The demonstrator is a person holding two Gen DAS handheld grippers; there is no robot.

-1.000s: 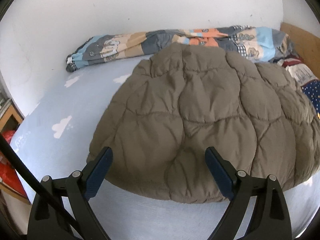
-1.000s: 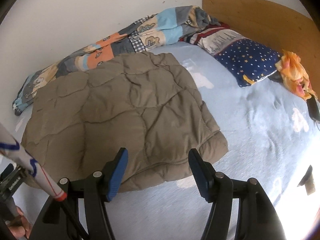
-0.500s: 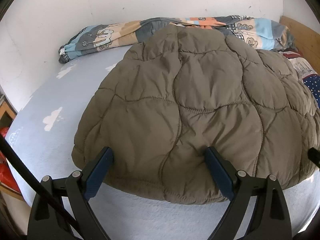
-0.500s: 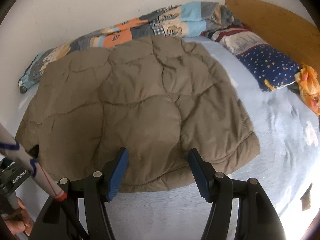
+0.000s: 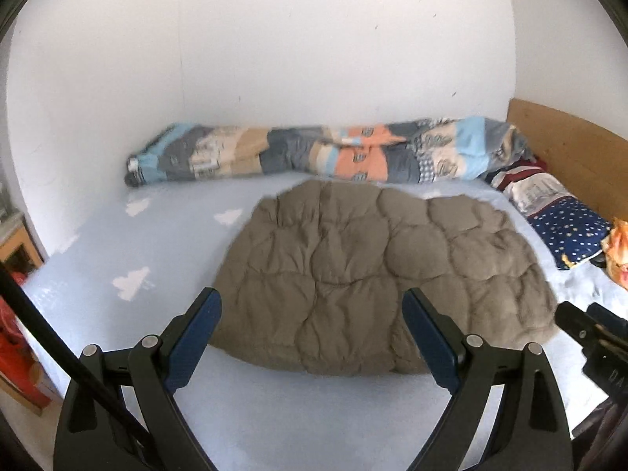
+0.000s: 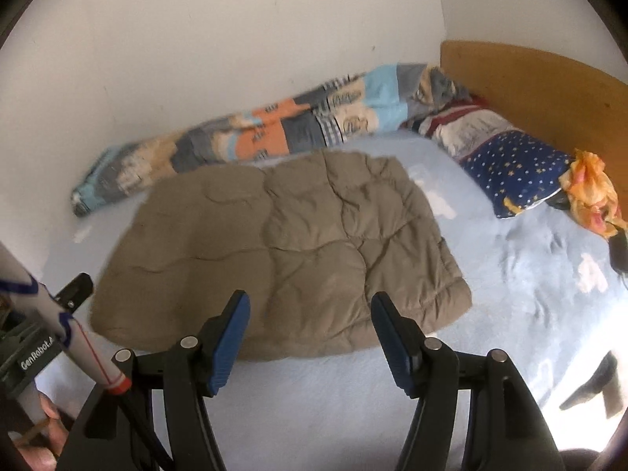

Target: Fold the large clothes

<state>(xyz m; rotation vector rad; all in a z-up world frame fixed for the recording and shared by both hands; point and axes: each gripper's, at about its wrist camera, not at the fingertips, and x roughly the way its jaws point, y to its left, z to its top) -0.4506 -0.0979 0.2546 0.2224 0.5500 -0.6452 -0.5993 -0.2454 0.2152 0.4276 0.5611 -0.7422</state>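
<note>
A brown quilted jacket (image 5: pixel 376 274) (image 6: pixel 282 255) lies folded into a flat, roughly square pad in the middle of the light blue bed sheet (image 5: pixel 117 243) (image 6: pixel 530 286). My left gripper (image 5: pixel 312 306) hovers above and in front of the jacket's near edge, open, with nothing between its blue pads. My right gripper (image 6: pixel 310 306) is also held back from the near edge, open and empty. In the left wrist view the tip of the right gripper (image 5: pixel 588 325) pokes in at the right edge. Part of the left gripper (image 6: pixel 74 288) shows at the left of the right wrist view.
A rolled patchwork blanket (image 5: pixel 314 153) (image 6: pixel 251 137) lies along the white wall behind the jacket. Star-patterned pillows (image 5: pixel 565 227) (image 6: pixel 514 168) and an orange cloth (image 6: pixel 588 192) sit by the wooden headboard (image 6: pixel 541 82). A wooden stand with red items (image 5: pixel 15 314) is at the left.
Both grippers pulled back and rose from the jacket, so it looks smaller and farther, with more wall in view. Neither took hold of anything.
</note>
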